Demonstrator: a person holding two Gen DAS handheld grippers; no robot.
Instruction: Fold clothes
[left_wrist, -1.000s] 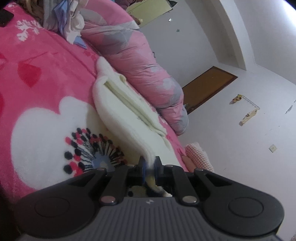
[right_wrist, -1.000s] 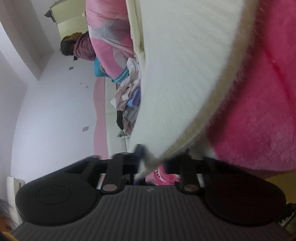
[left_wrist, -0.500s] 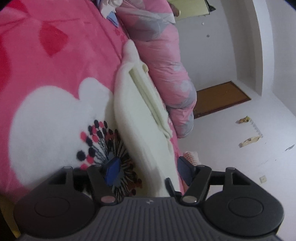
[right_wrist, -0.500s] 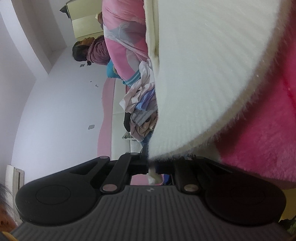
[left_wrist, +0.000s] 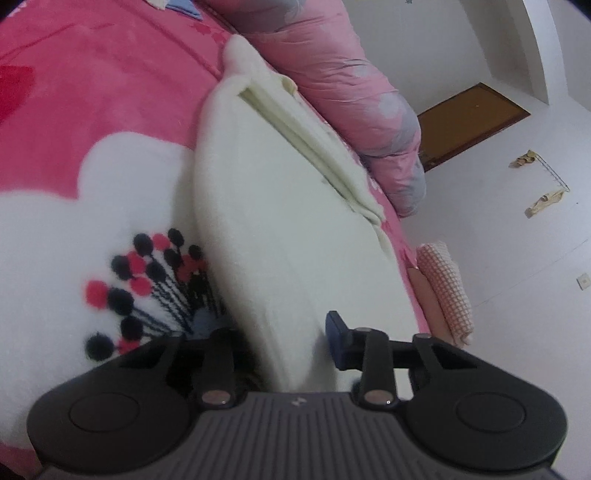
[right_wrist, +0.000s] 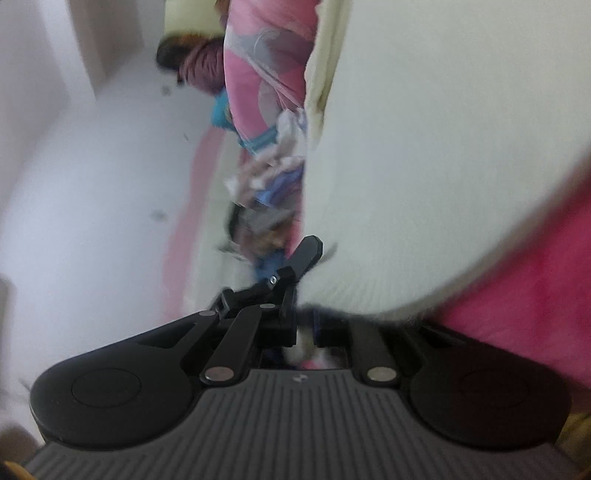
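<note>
Left tongs (left_wrist: 275, 339) spread wide, holding nothing; blue pad of one finger (left_wrist: 337, 345) shows at 5 o'clock of the cream fleece garment (left_wrist: 280, 221), other finger mostly hidden behind the cloth's near edge. Garment lies folded lengthwise on the bed, running from the tongs up toward 12 o'clock, w/ a pale yellow placket strip along its 1 o'clock side. Under it: pink blanket (left_wrist: 92, 92) w/ a white flower print & black/red dots at 9 o'clock. Pink-grey quilt roll (left_wrist: 354, 85) beside garment at 1 o'clock; checked pink cloth (left_wrist: 448, 288) at 3 o'clock off the bed edge. White wall, brown door (left_wrist: 469, 118) at 2 o'clock.

Right tongs (right_wrist: 306, 295): view blurred; left finger (right_wrist: 304, 254) swung out, jaws apart, cream cloth (right_wrist: 424, 147) edge just above the gap, grip unclear but looks let go. Pile of mixed clothes (right_wrist: 273, 177) at 11 o'clock, a person in a maroon top (right_wrist: 199, 66) farther at 11 o'clock.
</note>
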